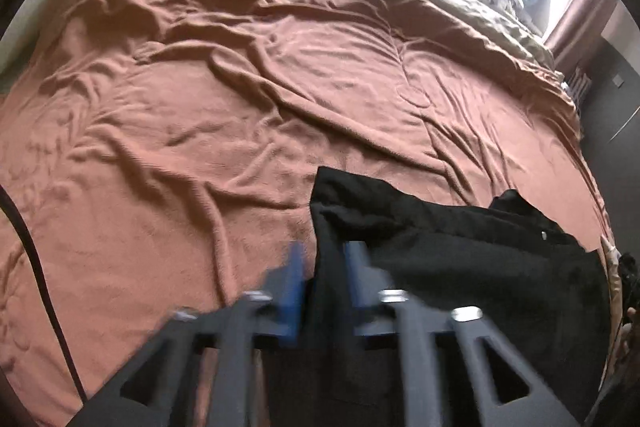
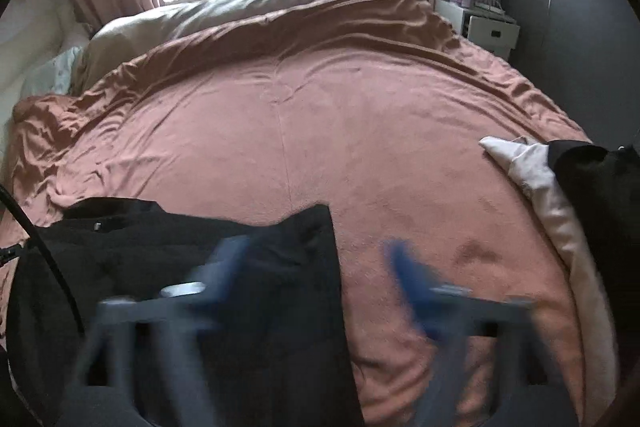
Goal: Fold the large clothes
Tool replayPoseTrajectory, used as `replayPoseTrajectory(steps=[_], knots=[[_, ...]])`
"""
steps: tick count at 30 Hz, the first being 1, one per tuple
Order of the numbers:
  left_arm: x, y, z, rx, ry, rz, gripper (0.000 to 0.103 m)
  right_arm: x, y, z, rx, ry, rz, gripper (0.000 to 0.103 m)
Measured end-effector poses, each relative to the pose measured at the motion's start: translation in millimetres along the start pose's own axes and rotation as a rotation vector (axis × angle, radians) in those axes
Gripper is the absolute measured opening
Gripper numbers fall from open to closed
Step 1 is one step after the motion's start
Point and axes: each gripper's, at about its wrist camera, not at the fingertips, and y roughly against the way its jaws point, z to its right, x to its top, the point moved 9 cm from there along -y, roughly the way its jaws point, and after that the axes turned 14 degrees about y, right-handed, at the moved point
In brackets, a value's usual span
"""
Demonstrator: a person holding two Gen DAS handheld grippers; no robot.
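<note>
While the black garment lies spread along the near edge of the bed, both grippers hang just above it, each over one side edge, which reads as the placing for a two-handed fold. The left gripper has its blue pads partly apart, and the garment's left edge runs up through the gap between them; neither pad looks pressed onto the cloth, so I judge it is gripping nothing. The right gripper stands wide open and blurred, its left pad over the dark cloth and its right pad over bare blanket, with the garment's straight right edge between them and untouched as far as can be told.

That garment is a thick, matte black fabric with a squared far corner and a small metal snap or button near its far side. Under it the rust-pink blanket is a soft, fleecy cover, heavily creased on the left, smoother in the middle. At the near right of the bed lies a pale cream cloth partly under another black piece. Far off, an olive duvet bunches below a bright window.
</note>
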Motion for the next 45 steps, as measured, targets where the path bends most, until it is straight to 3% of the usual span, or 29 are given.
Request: replayPoseTrajectory(steps=[1,7,17,25,36,45], knots=[[-1.4,8.5,-1.3,-0.001,-0.005,0.015,0.052,-2.4,8.8,0.4,0.007,-0.003,0.005,0.086],[-25.2,55.4,-5.3,-0.045,0.004,0.025,0.052,-24.6,58.9,4.5,0.025,-0.017,0.035,0.086],[-71.8,125.9,-31.4,-0.097,0.066,0.042,0.057,-44.8,153.9,-25.3,0.107,-0.034,0.091,0.086],[-116.7,153.6,-60.3,-0.131,0.146,0.025,0.057,-56.6,203.5,-62.5,0.141,0.008,0.120,0.085],[-162.0,176.7,-90.2,-0.163,0.242,0.024,0.058,-88.9,205.6,-122.3,0.231,0.083,0.036,0.080],[-205.0,159.1,-108.6,-0.186,0.326,-0.032,0.059,-136.2,164.8,-161.4,0.284,0.149,-0.140,0.077]])
